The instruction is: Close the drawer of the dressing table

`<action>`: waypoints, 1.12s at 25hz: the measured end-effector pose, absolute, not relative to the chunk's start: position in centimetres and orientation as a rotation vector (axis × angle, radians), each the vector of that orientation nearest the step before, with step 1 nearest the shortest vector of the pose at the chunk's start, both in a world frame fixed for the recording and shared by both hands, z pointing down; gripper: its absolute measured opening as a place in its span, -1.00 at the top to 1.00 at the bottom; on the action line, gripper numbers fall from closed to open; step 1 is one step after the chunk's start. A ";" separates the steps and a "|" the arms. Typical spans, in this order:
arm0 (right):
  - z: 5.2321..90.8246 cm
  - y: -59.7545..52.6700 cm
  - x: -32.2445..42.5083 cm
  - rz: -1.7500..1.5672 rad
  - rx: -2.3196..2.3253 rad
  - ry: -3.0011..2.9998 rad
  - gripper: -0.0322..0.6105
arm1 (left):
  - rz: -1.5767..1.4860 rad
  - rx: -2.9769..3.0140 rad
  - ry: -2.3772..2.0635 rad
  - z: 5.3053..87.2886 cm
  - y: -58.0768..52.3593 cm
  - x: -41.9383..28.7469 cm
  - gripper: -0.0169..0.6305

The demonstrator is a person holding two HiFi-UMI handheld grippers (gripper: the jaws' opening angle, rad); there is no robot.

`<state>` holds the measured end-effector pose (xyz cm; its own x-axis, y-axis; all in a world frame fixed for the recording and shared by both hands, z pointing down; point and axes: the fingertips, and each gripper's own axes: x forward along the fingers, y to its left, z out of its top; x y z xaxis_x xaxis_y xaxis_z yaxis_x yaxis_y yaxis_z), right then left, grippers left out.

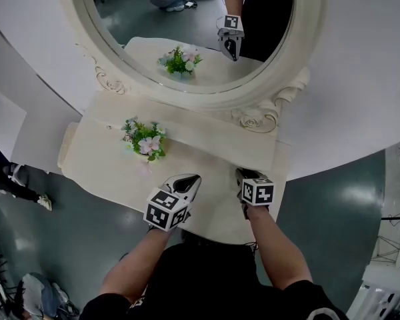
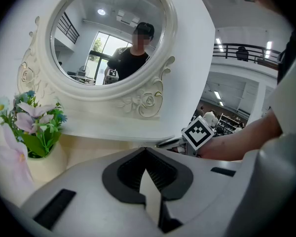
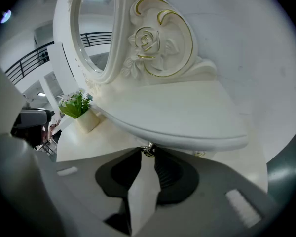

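Drawer knob (image 3: 148, 150), small and metallic, sits just under the lip of the raised shelf (image 3: 187, 117) at the back of the table (image 1: 100, 159), towards the shelf's right end and below the carved scroll of the mirror (image 1: 187, 39). The right gripper (image 3: 148, 155) is clenched on it: the two dark jaws come in from either side and their tips meet the knob, with pale table surface showing in the narrow wedge behind the tips. The drawer front behind the knob is covered by the jaws and the shelf lip, so I cannot tell how far out the drawer stands. From the head view, the right gripper (image 1: 248, 175) reaches in at the shelf's front edge near the table's right end, with its marker cube just behind the jaws and the person's forearm running back to the table's front edge. The left gripper (image 1: 195, 180) hangs over the middle of the table near its front edge, beside the right one but apart from it, and angles towards the mirror. In its own view the left gripper (image 2: 145, 152) has its jaws pressed together at the tips with nothing between them, and no contact with the table shows. A pot of flowers (image 1: 145, 141) stands on the table just in front of the shelf, left of both grippers and clear of them.
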<state>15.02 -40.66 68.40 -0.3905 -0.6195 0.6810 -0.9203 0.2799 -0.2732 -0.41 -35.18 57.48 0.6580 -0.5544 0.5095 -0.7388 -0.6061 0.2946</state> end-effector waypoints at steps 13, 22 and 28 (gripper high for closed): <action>67.3 -37.9 15.9 0.862 1.522 -2.039 0.57 | 0.476 2.464 -0.955 56.0 -32.8 -1.5 0.93; 62.0 -33.2 16.7 0.801 1.652 -2.080 0.68 | 0.433 2.541 -0.907 53.9 -30.4 -2.7 0.93; 58.3 -31.2 18.3 0.740 1.729 -2.126 0.77 | 0.393 2.591 -0.897 52.3 -30.1 -2.1 0.93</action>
<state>18.31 -31.19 58.32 -0.2294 -0.8138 0.5339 -0.9695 0.1423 -0.1996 -2.14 -30.12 52.28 0.7584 -0.5337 0.3741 -0.6368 -0.7292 0.2506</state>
